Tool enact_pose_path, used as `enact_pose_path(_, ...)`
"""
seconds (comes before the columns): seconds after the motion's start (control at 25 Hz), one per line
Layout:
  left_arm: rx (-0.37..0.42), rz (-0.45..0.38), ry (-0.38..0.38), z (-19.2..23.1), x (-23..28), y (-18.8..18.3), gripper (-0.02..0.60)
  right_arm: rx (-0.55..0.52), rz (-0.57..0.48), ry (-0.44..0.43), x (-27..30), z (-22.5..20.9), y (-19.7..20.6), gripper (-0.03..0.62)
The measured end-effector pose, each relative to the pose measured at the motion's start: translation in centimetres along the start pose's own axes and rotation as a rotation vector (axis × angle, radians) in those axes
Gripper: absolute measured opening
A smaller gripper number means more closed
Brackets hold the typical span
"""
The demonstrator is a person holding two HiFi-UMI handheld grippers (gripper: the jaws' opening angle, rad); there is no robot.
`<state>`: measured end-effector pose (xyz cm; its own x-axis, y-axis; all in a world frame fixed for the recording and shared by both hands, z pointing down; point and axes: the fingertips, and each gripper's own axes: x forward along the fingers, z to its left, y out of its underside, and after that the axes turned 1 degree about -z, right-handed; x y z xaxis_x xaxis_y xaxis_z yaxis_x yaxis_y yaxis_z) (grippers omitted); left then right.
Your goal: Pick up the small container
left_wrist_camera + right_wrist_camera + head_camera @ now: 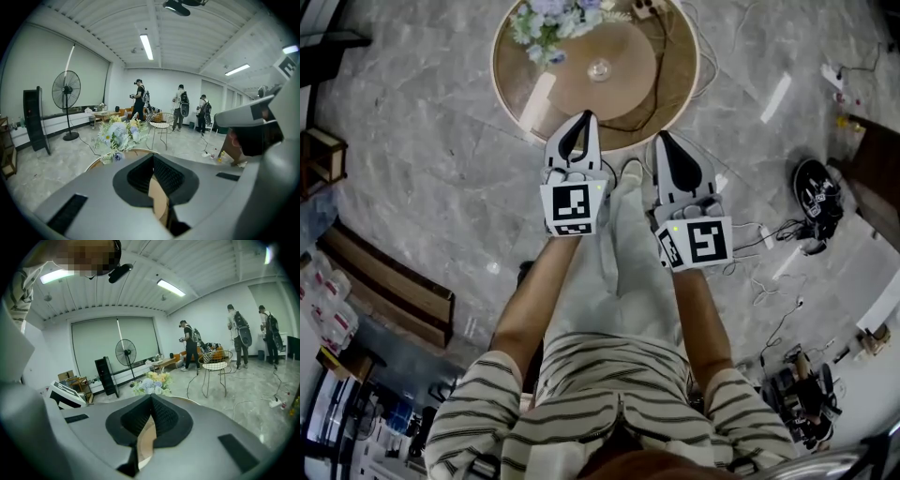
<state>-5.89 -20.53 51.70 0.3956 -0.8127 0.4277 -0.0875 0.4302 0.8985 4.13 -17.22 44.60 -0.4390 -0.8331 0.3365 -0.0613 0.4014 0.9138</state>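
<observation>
The small container [599, 68], a clear little dish, stands in the middle of a round wooden table [511, 89]. A bunch of pale flowers [546, 23] lies at the table's far side and also shows in the left gripper view [117, 136]. My left gripper [584, 118] hovers over the table's near edge, jaws shut and empty [152, 157]. My right gripper [661, 139] is beside it, just off the near rim, also shut with nothing held [151, 397]. In both gripper views the jaws hide the container.
A cable and a white plug block [647, 7] lie on the table's far right. A wooden bench [389, 281] is on the left, with a black device [816, 187] and floor cables on the right. A standing fan [65, 89], a wire chair [161, 124] and several people stand far off.
</observation>
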Motion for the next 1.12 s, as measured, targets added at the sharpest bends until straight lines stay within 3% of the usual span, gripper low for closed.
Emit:
enact_pose_path(0.56,-0.028,0.032,-0.052,1.9,8.3,6.3,0.0,0.024,0.018,-0.002,3.6,-5.2,5.7,0.008)
enact_pose_path(0.76,-0.065,0.057,-0.087,2.6,9.2,8.8,0.0,0.062,0.027,-0.005,4.1,-4.8,8.1,0.008)
enact_pose_path(0.96,-0.028,0.107,-0.077,3.3,11.5,12.1,0.002,0.027,0.05,-0.066,5.2,-3.4,9.6,0.008)
enact_pose_path(1.12,-0.069,0.124,-0.081,3.2,13.0,14.0,0.078,0.047,0.062,-0.07,5.7,-2.9,11.0,0.008)
